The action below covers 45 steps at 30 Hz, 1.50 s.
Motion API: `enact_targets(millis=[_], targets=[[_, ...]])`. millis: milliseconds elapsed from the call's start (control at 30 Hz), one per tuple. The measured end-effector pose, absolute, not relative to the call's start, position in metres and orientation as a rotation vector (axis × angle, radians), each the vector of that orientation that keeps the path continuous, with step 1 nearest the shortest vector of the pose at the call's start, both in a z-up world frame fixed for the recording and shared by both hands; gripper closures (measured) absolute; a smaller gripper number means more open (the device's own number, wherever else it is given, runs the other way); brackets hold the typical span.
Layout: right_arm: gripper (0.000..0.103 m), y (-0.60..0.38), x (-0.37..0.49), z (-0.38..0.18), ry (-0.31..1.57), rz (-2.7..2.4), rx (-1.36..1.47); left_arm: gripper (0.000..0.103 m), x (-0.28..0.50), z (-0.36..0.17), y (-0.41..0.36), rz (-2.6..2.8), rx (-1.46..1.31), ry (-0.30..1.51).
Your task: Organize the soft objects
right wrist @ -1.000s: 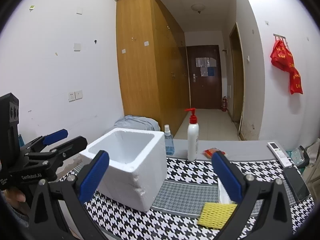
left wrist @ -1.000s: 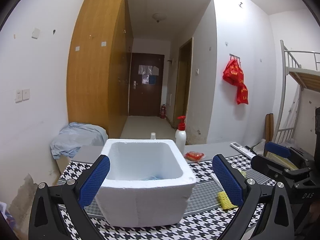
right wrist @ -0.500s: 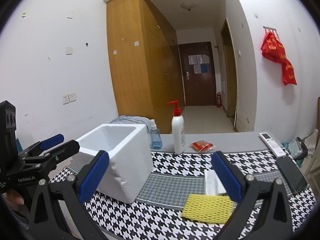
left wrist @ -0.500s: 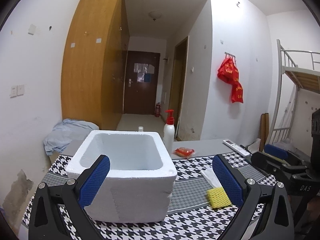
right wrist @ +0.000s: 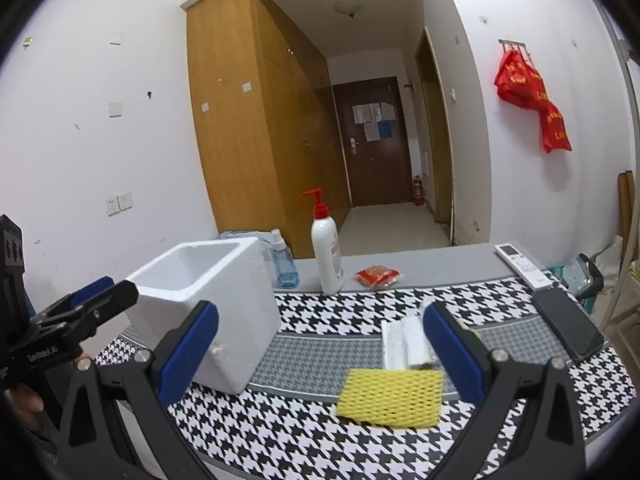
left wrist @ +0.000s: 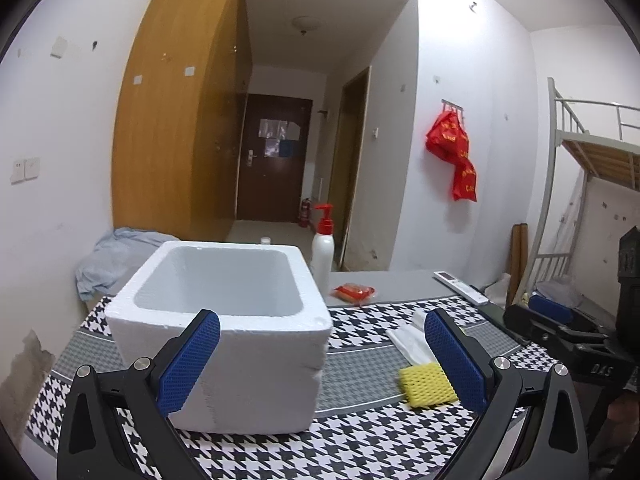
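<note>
Foam box (left wrist: 224, 320) left on mat (right wrist: 320, 432) – mesh pad (right wrist: 390, 398) right, tissues (right wrist: 402, 342) behind.

We saw a table (right wrist: 420, 270) under a houndstooth cloth (right wrist: 320, 432). On the cloth stood a foam box (right wrist: 224, 312), with a yellow net (right wrist: 390, 398) touching a white packet (right wrist: 404, 344), and a phone (right wrist: 568, 330). Behind, on bare grey, were a pump bottle (right wrist: 327, 250), spray bottle (right wrist: 285, 264), red packet (right wrist: 378, 274) and remote (right wrist: 518, 264).

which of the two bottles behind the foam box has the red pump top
The tall white bottle, standing upright to the right of the foam box. The other, the small clear blue bottle beside it, is shorter and has a white spray cap.
</note>
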State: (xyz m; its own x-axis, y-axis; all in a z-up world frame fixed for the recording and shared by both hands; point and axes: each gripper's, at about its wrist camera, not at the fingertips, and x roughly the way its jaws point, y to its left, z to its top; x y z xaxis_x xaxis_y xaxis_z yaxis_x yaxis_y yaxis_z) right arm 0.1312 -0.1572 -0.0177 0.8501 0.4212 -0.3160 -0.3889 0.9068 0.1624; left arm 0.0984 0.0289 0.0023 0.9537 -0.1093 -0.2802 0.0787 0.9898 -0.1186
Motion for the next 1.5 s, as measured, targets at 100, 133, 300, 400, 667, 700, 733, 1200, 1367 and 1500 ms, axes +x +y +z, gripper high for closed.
enact_targets(millis=[100,133,300,400,667,700,733,1200,1367,1500], targets=[[0.000,-0.161,0.132,-0.021,0.365,0.416,0.092,0.001,0.099,0.000,0.021,-0.110,-0.093,0.293],[0.000,-0.162,0.131,-0.022,0.367,0.408,0.091,0.001,0.100,-0.001,0.020,-0.114,-0.094,0.295],[0.000,-0.172,0.129,-0.027,0.377,0.376,0.086,0.001,0.106,-0.007,0.011,-0.130,-0.095,0.309],[0.000,-0.177,0.127,-0.028,0.386,0.359,0.075,0.001,0.108,-0.007,0.000,-0.154,-0.073,0.316],[0.000,-0.201,0.123,-0.029,0.391,0.300,0.088,0.001,0.118,-0.010,-0.027,-0.218,-0.067,0.335],[0.000,-0.204,0.123,-0.030,0.392,0.295,0.091,0.001,0.119,-0.011,-0.029,-0.221,-0.065,0.339],[0.000,-0.208,0.122,-0.030,0.392,0.289,0.097,0.001,0.119,-0.012,-0.031,-0.229,-0.062,0.345],[0.000,-0.233,0.119,-0.035,0.388,0.235,0.113,0.001,0.129,-0.019,-0.059,-0.297,-0.029,0.402],[0.000,-0.238,0.128,-0.040,0.417,0.240,0.108,0.001,0.134,-0.027,-0.072,-0.312,-0.007,0.436],[0.000,-0.244,0.139,-0.046,0.435,0.251,0.118,0.001,0.141,-0.035,-0.078,-0.309,0.011,0.468]])
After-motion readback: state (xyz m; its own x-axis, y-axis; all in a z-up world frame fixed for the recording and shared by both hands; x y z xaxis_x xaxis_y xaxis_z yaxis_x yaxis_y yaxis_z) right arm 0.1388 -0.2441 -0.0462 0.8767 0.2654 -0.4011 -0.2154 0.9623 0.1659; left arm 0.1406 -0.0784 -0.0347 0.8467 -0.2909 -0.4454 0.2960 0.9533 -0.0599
